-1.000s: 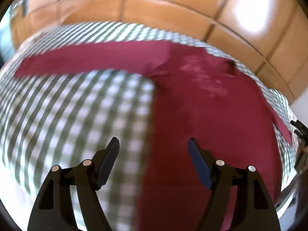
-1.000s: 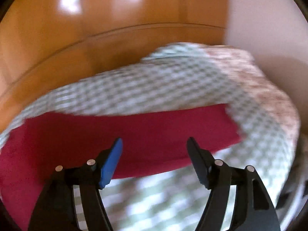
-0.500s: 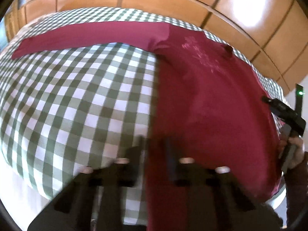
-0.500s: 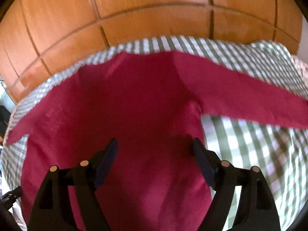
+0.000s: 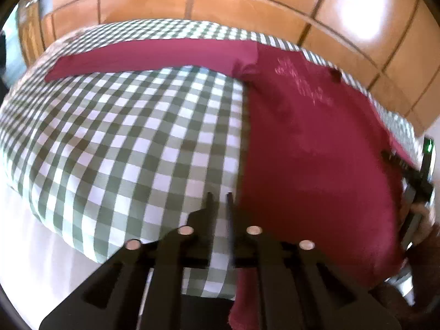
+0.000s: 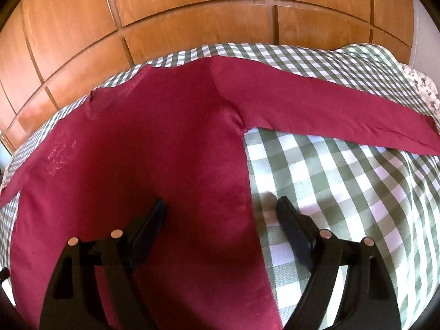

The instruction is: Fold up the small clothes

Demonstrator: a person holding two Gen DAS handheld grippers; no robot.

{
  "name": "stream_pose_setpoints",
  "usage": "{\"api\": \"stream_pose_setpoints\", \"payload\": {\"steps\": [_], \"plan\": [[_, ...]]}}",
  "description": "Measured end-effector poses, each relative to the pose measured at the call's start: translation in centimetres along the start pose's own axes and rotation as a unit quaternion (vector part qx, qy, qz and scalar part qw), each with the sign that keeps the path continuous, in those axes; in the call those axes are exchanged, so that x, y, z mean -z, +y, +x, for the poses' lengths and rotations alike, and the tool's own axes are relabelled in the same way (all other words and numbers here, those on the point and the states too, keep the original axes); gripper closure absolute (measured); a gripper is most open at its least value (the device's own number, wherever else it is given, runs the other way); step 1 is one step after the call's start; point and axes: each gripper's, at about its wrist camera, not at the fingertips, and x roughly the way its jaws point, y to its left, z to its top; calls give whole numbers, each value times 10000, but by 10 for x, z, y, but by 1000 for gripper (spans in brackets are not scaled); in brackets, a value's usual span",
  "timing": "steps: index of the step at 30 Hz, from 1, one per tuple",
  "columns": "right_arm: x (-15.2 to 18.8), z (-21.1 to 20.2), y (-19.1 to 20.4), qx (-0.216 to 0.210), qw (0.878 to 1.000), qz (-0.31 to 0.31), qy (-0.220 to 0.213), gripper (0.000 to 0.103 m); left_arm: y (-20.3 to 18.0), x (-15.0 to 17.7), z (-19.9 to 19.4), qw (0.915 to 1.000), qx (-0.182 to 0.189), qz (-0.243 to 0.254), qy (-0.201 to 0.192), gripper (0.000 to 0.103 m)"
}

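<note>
A dark red long-sleeved shirt point(image 5: 316, 151) point(image 6: 151, 151) lies flat on the green-and-white checked cover point(image 5: 123, 137), both sleeves spread sideways. My left gripper point(image 5: 219, 200) hovers at the shirt's left side edge near the hem. Its jaws are opening from a narrow slit, and only checked cover shows between them; the red edge runs just right of the right finger. My right gripper point(image 6: 220, 206) is open and still widening, straddling the shirt's right side edge. Its left finger is over red cloth and its right finger over the cover point(image 6: 343, 192).
Wooden wardrobe panels point(image 6: 192, 13) stand behind the bed. A floral pillow point(image 6: 423, 88) lies beyond the right sleeve's cuff point(image 6: 429, 134). The cover's near left edge drops to a pale surface point(image 5: 27, 247). A hand point(image 5: 423, 214) shows at the left view's right edge.
The left jaws went from wide open to almost together beside the shirt's left edge. The right gripper swung from the sleeve to the shirt's body edge and spread wider.
</note>
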Motion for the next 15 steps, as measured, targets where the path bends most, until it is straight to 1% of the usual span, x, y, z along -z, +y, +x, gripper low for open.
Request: {"api": "stream_pose_setpoints", "payload": {"steps": [2, 5, 7, 8, 9, 10, 13, 15], "plan": [[3, -3, -1, -8, 10000, -12, -16, 19, 5, -2, 1, 9999, -31, -143, -19, 72], [5, -3, 1, -2, 10000, -58, -45, 15, -1, -2, 9, 9998, 93, -122, 147, 72], [5, -3, 2, 14, 10000, -82, -44, 15, -10, 2, 15, 9998, 35, 62, 173, 72], [5, -3, 2, 16, 10000, -84, -43, 15, -15, 4, 18, 9996, -28, 193, 182, 82], [5, -3, 2, -5, 10000, -71, -47, 15, -20, 7, 18, 9992, 16, 336, 211, 98], [6, -4, 1, -32, 10000, -54, -52, 15, -23, 9, 18, 9988, 3, 417, 253, 101], [9, -7, -3, -119, 9999, -12, -65, 15, -26, 19, 16, 9970, -274, 675, 275, 103], [12, -10, -5, -149, 9998, 15, -100, 15, -19, 23, 16, 9974, -313, 557, 346, 103]]}}
